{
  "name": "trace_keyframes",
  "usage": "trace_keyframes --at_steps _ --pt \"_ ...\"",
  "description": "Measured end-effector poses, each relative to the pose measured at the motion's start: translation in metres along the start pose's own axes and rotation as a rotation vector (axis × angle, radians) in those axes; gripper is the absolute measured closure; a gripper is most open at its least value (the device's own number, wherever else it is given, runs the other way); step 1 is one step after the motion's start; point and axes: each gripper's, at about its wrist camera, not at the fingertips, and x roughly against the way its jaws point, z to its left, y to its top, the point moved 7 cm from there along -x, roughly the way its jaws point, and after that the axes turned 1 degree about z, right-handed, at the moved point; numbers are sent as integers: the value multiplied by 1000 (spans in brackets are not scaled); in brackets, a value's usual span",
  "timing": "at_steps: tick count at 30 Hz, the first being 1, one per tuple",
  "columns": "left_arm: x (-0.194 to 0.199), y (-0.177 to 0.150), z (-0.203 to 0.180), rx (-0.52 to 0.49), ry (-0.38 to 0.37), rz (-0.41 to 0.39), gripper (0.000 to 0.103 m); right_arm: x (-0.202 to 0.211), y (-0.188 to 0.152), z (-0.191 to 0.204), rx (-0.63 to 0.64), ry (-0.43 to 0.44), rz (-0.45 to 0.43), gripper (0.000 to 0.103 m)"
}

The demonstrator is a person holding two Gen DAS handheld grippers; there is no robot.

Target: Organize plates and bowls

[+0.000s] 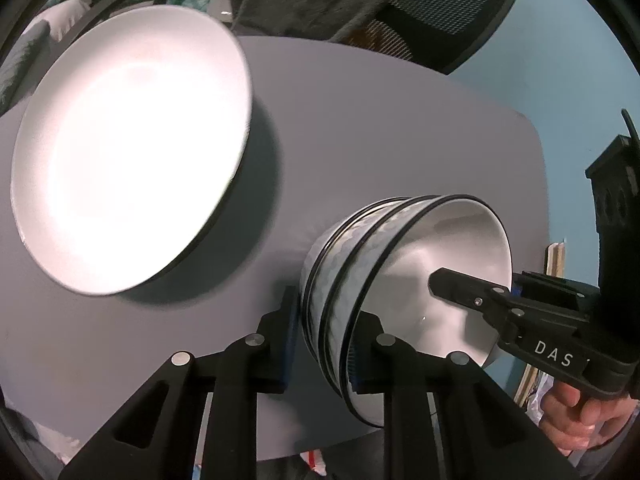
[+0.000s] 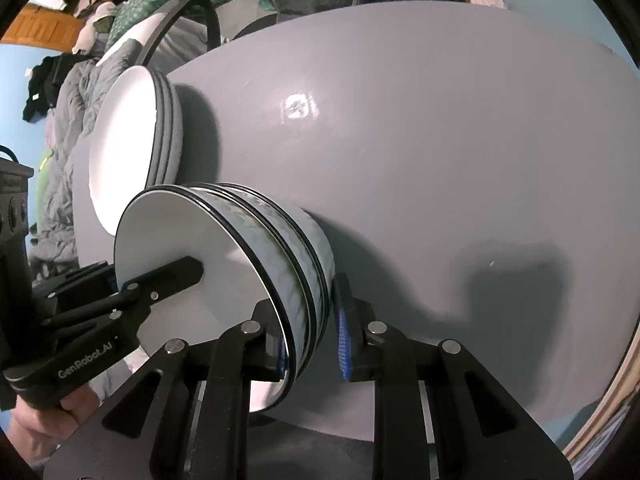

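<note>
Two hand-held grippers are gripping a stack of bowls [image 1: 404, 280] from opposite sides, on a round grey table [image 1: 380, 128]. The bowls are white inside, with a pale blue pattern and dark rims outside, and three rims are showing nested together. The stack is sitting near the table's front edge.

The left gripper [image 1: 324, 344] is clamping the stack's rim wall, one finger outside and one inside the top bowl. The right gripper [image 2: 310, 344] is doing the same on the opposite side; its inner pad is pressing the white inside, while its outer blue pad [image 2: 343, 340] is lying against the patterned wall. In each wrist view the other gripper is reaching into the bowl, and part of a hand [image 1: 576, 420] is showing beneath its handle.

A stack of white plates [image 2: 132, 148] with dark edges is resting near the bowls, toward the table's left edge. A dark mesh chair [image 1: 440, 4] is standing beyond the far edge.
</note>
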Motion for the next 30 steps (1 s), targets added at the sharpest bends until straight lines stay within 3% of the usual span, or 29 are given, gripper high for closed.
trace_keyframes --at_steps 8,14,22,30 --pt "23 -10 16 28 2 -13 84 4 -3 23 19 7 13 84" --pt "58 -3 26 52 1 -67 84 22 4 47 47 15 -7 84" --pt "100 18 51 74 12 -147 84 38 30 84 113 14 -52 84" --pt "107 43 96 110 44 -171 84 22 63 120 165 4 -52 84"
